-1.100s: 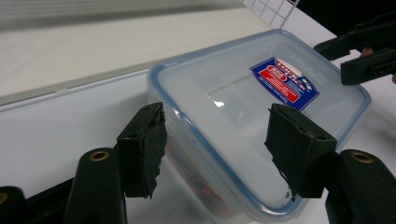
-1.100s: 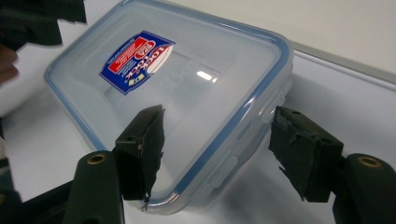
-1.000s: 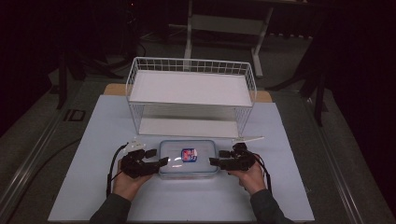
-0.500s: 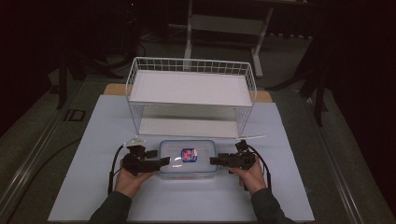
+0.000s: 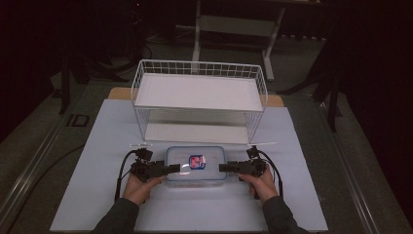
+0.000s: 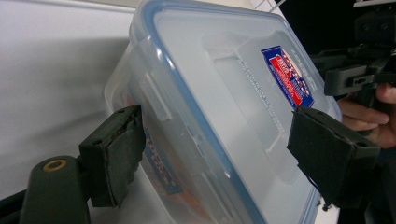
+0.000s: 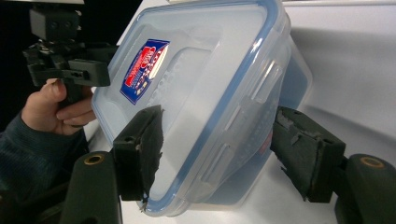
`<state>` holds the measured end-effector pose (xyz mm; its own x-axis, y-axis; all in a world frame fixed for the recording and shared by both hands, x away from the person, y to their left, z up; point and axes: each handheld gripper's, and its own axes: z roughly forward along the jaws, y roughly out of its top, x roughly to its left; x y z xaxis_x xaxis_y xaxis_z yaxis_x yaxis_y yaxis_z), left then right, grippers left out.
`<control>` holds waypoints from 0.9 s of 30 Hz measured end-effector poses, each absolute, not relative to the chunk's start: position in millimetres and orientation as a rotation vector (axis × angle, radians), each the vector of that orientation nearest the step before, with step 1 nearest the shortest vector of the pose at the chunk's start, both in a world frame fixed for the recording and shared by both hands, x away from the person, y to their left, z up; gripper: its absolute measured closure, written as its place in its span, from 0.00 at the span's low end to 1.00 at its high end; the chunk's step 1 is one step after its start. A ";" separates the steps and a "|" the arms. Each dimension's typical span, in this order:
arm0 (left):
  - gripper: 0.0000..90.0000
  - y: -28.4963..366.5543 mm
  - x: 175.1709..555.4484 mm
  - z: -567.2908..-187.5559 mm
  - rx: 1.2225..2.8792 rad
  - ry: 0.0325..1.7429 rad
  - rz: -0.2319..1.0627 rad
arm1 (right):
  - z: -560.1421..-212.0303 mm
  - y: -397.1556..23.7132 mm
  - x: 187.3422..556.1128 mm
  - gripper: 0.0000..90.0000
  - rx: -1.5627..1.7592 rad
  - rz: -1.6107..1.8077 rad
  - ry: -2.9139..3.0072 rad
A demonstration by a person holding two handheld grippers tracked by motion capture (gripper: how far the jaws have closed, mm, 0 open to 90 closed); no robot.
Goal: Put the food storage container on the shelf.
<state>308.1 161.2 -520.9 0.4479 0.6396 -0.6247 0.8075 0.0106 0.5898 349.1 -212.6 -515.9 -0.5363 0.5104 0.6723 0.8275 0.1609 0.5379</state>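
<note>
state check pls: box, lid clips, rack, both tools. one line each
plastic box: lid on, resting flat on the table in front of the rack
side clip: folded down against the box wall
wire rack: upright, both shelves bare
left tool: open, jaws have just been opening, box end between them
right tool: open, astride the opposite box end, pads off it

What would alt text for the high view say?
A person's two hand-held grippers, left and right, flank a clear lidded box on a white table. A white wire shelf stands behind it.
</note>
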 end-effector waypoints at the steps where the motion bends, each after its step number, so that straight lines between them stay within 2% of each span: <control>1: 0.22 162.3 308.3 -521.1 1.691 1.265 -0.222 | -516.3 -212.9 349.1 0.37 -1.282 -1.322 -2.104; 3: 0.26 166.6 308.5 -520.5 1.668 1.276 -0.242 | -517.4 -213.5 349.6 0.38 -1.279 -1.320 -2.090; 5: 0.36 171.1 308.8 -520.4 1.647 1.282 -0.267 | -519.6 -214.6 350.4 0.40 -1.273 -1.312 -2.046; 10: 0.40 173.1 307.1 -518.8 1.640 1.281 -0.277 | -519.8 -215.6 350.2 0.42 -1.267 -1.302 -2.031; 22: 0.57 184.5 288.1 -510.9 1.621 1.211 -0.293 | -508.7 -220.5 335.0 0.55 -1.199 -1.358 -2.088; 27: 0.58 182.6 282.7 -508.2 1.645 1.191 -0.252 | -506.2 -221.3 329.1 0.56 -1.186 -1.372 -2.107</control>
<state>282.7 182.6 -508.2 0.4842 0.5722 -0.6619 0.7915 0.0361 0.6101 329.1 -221.3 -506.2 -0.5828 0.4511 0.6759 0.8006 0.1763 0.5727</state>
